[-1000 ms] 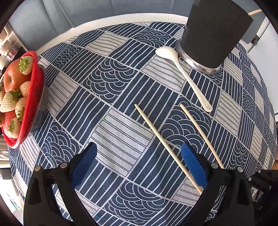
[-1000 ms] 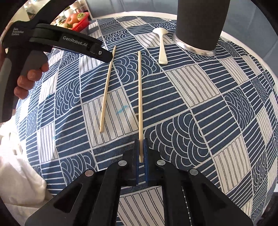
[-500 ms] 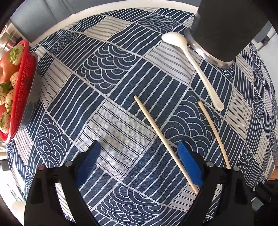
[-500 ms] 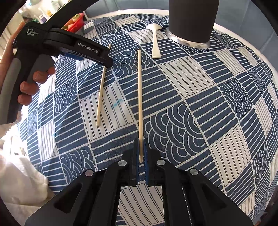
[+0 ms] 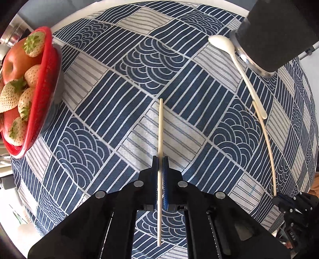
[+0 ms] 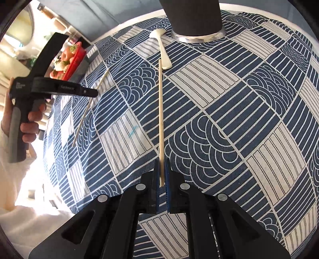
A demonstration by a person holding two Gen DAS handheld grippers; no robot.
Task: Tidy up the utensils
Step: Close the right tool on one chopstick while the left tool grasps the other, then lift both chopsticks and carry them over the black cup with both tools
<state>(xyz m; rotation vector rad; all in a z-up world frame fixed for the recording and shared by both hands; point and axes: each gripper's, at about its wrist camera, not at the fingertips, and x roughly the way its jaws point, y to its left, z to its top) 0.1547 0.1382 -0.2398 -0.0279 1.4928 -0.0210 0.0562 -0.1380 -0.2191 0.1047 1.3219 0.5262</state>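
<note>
In the left wrist view my left gripper point(image 5: 160, 159) is shut on a pale wooden chopstick point(image 5: 160, 127), gripped near its middle; the stick runs straight ahead and back under the jaws. In the right wrist view my right gripper point(image 6: 162, 165) is shut on the near end of a second chopstick point(image 6: 160, 107), whose far tip lies beside the handle of a white spoon point(image 6: 162, 49). The spoon lies against the foot of a dark cylindrical holder point(image 6: 194, 18) with a metal base. The left gripper point(image 6: 93, 93) shows at the left, held by a hand, on its chopstick point(image 6: 84, 114).
A red basket point(image 5: 44, 83) of strawberries and apples stands at the table's left edge. A blue and white patterned cloth point(image 5: 123, 95) covers the round table. The holder point(image 5: 279, 33) is at the far right. The right gripper point(image 5: 279, 199) shows at the lower right edge.
My left gripper has closed from wide open onto the left chopstick. Both views have shifted: the right gripper and its chopstick have moved toward the spoon.
</note>
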